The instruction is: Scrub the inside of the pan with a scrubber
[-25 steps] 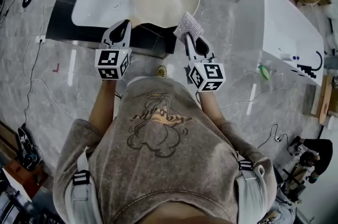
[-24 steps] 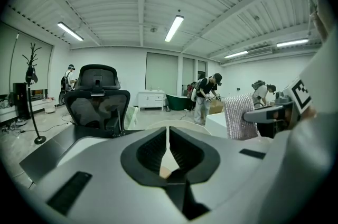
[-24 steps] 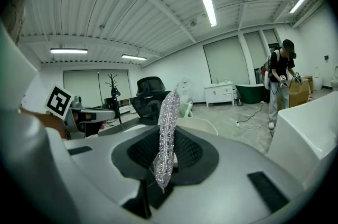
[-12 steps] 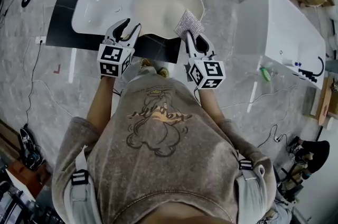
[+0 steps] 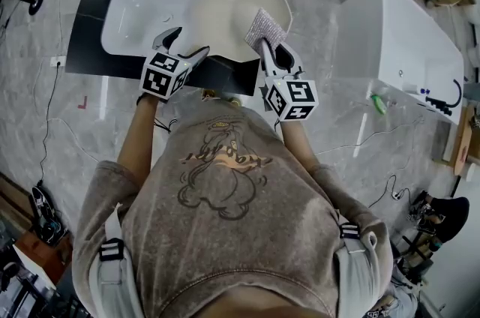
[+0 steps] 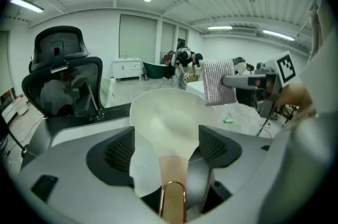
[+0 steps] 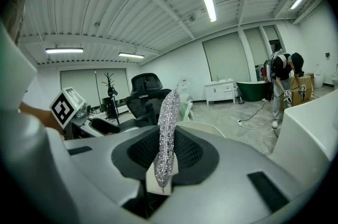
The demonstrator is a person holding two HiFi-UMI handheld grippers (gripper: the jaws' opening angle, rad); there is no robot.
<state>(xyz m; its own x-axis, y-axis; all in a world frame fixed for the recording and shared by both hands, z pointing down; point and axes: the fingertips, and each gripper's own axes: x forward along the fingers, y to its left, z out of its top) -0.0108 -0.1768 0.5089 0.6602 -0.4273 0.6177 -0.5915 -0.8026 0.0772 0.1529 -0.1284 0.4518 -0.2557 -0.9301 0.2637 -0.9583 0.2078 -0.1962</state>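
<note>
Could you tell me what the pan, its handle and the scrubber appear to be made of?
The pan is cream, matte and even inside, so probably an enamel or ceramic coating; the base metal does not show. The handle is copper-coloured and glossy with a bright edge, likely plated metal. The scrubber is a flat, silvery, sparkling weave, apparently metallic-thread cloth.

Left tongs (image 5: 186, 45) just opening, right tongs (image 5: 271, 51) clamped

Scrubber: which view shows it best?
Left gripper view: the scrubber presents its whole broad face, held by the right tool. The head view shows it small, from above; the right gripper view shows it only edge-on between the jaws.
</note>
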